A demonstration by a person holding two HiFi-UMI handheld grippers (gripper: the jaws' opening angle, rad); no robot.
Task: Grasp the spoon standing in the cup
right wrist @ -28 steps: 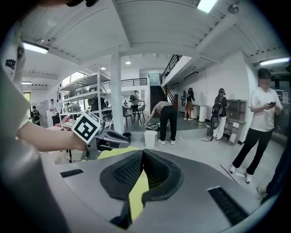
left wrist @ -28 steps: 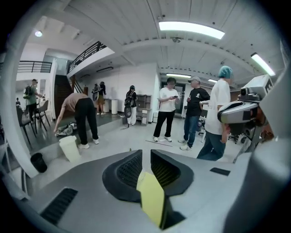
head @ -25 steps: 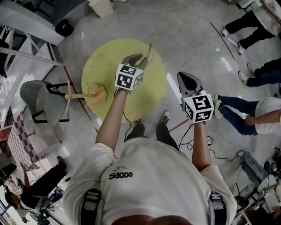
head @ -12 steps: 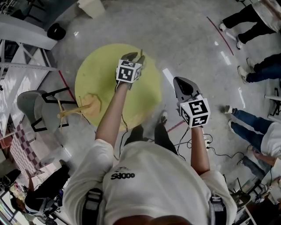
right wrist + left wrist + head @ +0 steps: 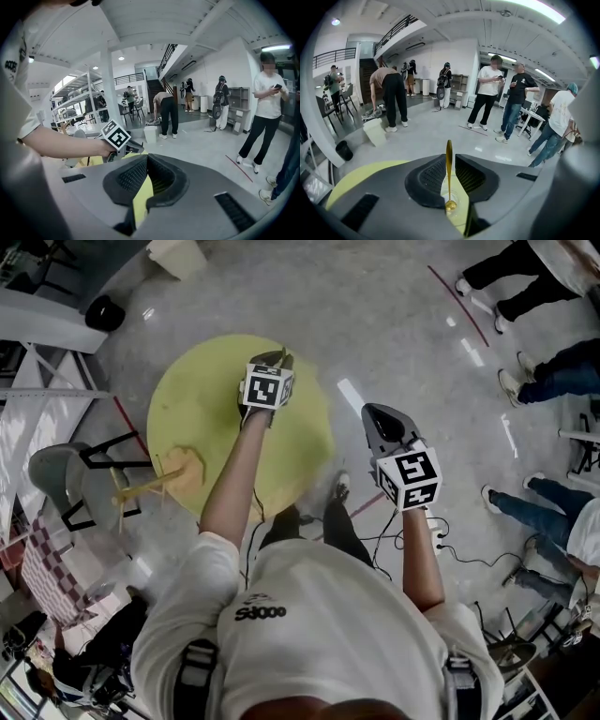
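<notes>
mid-grasp: my left gripper (image 5: pixel 451 161) is closing its jaws round the spoon (image 5: pixel 449 161), upright in the cup (image 5: pixel 451 202) on the table (image 5: pixel 197 409), not yet pinched. next i need a firm, centred squeeze. right gripper (image 5: pixel 149 176) hangs released, empty.

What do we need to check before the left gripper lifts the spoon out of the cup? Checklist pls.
1. Spoon between the left gripper fingers: ok. The spoon stands in the gap.
2. Fingers pressing on the spoon: not ok. The jaws are closing, and a sliver of gap shows on each side.
3. Spoon upright in the cup: ok.
4. Cup free of the fingers: cannot tell. It sits below them, mostly hidden.
5. Right gripper out of the way: ok. It is open, empty and held beside the yellow table.
</notes>
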